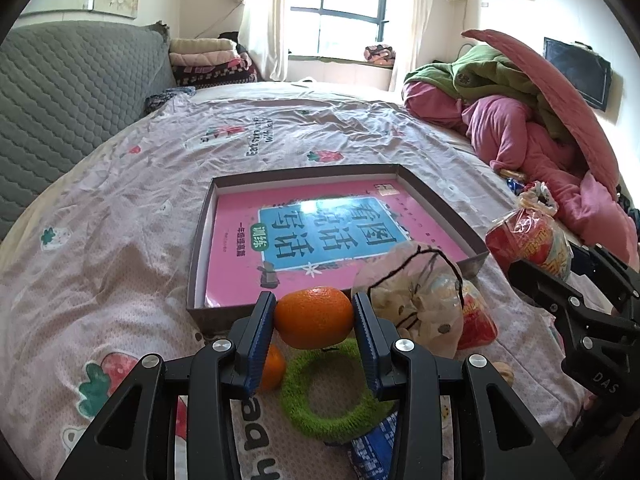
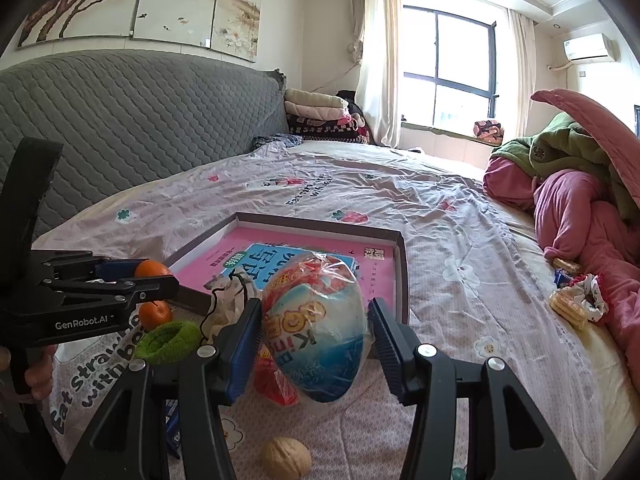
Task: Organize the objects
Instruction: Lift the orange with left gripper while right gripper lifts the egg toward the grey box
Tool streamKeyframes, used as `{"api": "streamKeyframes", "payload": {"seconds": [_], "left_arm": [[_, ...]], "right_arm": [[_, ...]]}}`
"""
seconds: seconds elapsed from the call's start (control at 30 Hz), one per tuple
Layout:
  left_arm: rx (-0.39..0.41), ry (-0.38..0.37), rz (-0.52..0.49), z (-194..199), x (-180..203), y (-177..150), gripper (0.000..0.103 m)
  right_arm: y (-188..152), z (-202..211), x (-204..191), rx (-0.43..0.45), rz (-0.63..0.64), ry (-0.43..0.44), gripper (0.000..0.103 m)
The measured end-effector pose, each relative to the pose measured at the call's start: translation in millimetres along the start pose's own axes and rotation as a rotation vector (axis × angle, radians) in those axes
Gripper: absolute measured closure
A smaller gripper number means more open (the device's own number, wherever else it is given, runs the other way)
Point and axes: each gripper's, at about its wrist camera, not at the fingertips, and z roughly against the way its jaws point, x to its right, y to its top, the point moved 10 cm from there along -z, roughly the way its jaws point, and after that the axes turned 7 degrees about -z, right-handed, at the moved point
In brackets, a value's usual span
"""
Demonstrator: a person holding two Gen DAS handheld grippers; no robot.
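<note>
My left gripper (image 1: 314,320) is shut on an orange (image 1: 314,317) and holds it just above the near edge of a shallow dark box (image 1: 198,236), which holds a pink book (image 1: 236,224). It also shows in the right wrist view (image 2: 150,276). My right gripper (image 2: 316,328) is shut on a bagged red, white and blue snack pack (image 2: 316,328), lifted near the box (image 2: 402,276); the bag also shows at the right of the left wrist view (image 1: 528,240). A second orange (image 1: 272,368), a green fuzzy ring (image 1: 332,392) and a clear pouch with a black string (image 1: 416,300) lie on the bed.
A walnut (image 2: 285,458), a red packet (image 2: 274,384) and a blue packet (image 1: 374,448) lie near me. Biscuits and a scrunchie (image 2: 576,300) lie to the right by a pile of pink and green bedding (image 2: 592,200). A grey headboard (image 2: 120,120) stands at the left.
</note>
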Motion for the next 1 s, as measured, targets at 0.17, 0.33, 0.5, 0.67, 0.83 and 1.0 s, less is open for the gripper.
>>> {"api": "streamKeyframes", "payload": {"seconds": [0.17, 0.33, 0.5, 0.67, 0.83, 1.0], "left_arm": [[0.014, 0.004, -0.003, -2, -4, 8, 0.063], [0.025, 0.019, 0.008, -3, -15, 16, 0.063], [0.030, 0.021, 0.020, -4, -20, 20, 0.063], [0.035, 0.025, 0.014, -7, -20, 27, 0.063], [0.053, 0.037, 0.019, -7, -27, 38, 0.063], [0.070, 0.046, 0.027, -8, -35, 48, 0.063]], "right_arm": [[4, -4, 1, 0.001, 0.007, -0.003, 0.049], [11, -9, 2, 0.014, 0.017, -0.009, 0.049], [18, -10, 3, 0.028, 0.024, -0.010, 0.049], [24, -14, 6, 0.038, 0.031, -0.016, 0.049], [32, -22, 10, 0.044, 0.043, -0.026, 0.049], [33, -33, 14, 0.025, 0.033, -0.034, 0.049]]}}
